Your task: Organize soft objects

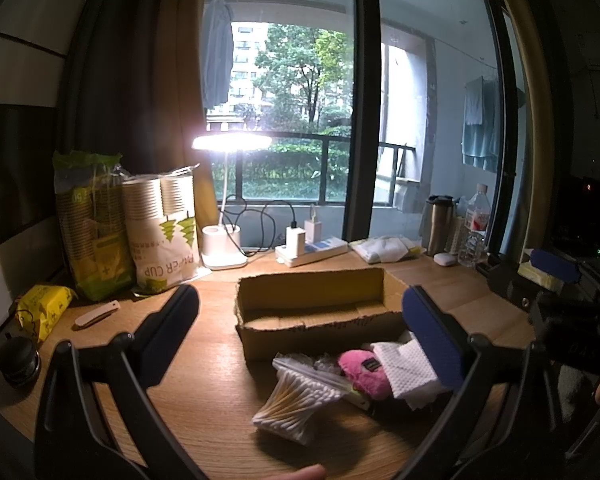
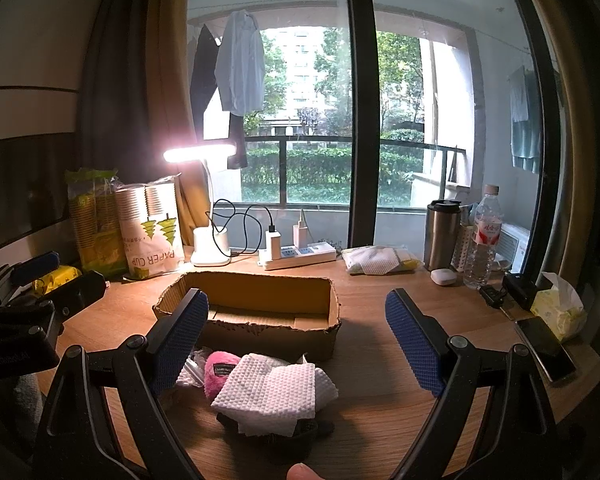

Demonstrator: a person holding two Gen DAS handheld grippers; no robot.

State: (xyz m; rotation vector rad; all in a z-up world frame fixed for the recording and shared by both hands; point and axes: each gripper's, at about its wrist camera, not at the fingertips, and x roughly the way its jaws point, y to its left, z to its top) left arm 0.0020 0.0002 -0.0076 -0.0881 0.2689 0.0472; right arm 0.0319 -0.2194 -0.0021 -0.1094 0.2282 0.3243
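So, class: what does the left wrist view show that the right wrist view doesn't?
Only the left wrist view: the whole cotton swab bag and a black lens cap.
Only the right wrist view: a yellow tissue pack and a smartphone.
Both: cardboard box, pink plush toy, white paper towels, both grippers open.

We note a wood-grain desk [image 2: 380, 408] with a smooth, low-sheen finish. The cardboard box [image 2: 260, 280] is matt brown corrugated board with rough torn edges. The paper towels [image 2: 276, 396] are white with an embossed dimpled texture. The pink plush item [image 2: 217, 376] is fuzzy cloth. The cotton swabs [image 1: 296, 400] sit in glossy clear plastic film. The right gripper [image 2: 296, 344] carries blue knurled pads on matt black plastic arms. The tumbler [image 2: 442, 236] is brushed metal.
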